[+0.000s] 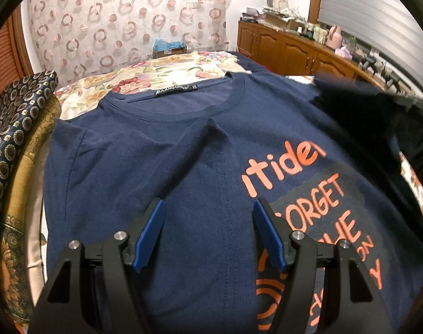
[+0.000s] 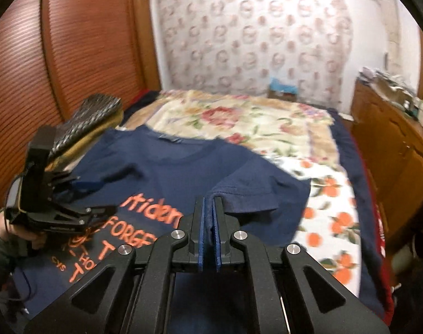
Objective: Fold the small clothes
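A navy T-shirt (image 1: 161, 167) with orange lettering lies front up on the bed, collar at the far side. My left gripper (image 1: 208, 208) hovers open over its left half, where a flap is folded over the print, and nothing sits between its blue pads. My right gripper (image 2: 208, 203) is shut on a fold of the T-shirt's (image 2: 183, 167) right sleeve edge and holds that cloth lifted off the bed. The left gripper (image 2: 80, 194) also shows in the right wrist view, held in a person's hand low at the left.
A floral bedspread (image 2: 239, 122) covers the bed, with an orange-fruit sheet (image 2: 331, 217) at the right. Folded patterned cloths (image 1: 22, 139) are stacked at the shirt's left. A wooden sideboard (image 1: 295, 50) with clutter runs along the right wall. A louvred wardrobe (image 2: 72, 41) stands at the left.
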Demonstrator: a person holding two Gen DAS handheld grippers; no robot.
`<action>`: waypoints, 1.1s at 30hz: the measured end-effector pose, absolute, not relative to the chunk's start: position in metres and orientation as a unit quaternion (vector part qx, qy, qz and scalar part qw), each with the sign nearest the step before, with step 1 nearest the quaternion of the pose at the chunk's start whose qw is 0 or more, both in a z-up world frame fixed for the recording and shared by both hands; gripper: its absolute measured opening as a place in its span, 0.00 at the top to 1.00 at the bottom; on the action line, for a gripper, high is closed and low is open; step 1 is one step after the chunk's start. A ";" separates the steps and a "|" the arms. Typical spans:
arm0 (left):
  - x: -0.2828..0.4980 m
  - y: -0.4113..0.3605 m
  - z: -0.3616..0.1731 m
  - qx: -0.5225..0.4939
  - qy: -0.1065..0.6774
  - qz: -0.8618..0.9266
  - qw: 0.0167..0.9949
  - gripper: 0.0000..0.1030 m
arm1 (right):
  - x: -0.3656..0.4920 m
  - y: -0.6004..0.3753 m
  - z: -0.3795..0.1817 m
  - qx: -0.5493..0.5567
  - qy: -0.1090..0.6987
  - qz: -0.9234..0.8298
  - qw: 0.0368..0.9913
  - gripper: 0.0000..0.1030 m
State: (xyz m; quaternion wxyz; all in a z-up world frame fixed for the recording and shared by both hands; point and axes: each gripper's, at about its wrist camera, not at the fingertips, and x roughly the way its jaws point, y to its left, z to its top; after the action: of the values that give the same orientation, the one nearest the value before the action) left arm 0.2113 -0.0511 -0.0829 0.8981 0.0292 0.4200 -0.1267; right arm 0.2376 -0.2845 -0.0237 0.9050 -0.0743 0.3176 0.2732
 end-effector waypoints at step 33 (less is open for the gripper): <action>0.185 -0.009 -0.038 -0.002 0.336 -0.127 0.933 0.36 | 0.248 -0.322 -0.067 -0.088 0.376 0.245 0.890 0.89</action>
State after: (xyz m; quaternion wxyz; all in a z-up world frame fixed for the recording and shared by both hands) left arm 0.1850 -0.0089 -0.0381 0.9334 -0.0018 0.3358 -0.1266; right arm 0.2477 -0.3221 -0.0671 0.8895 -0.0875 0.3757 0.2449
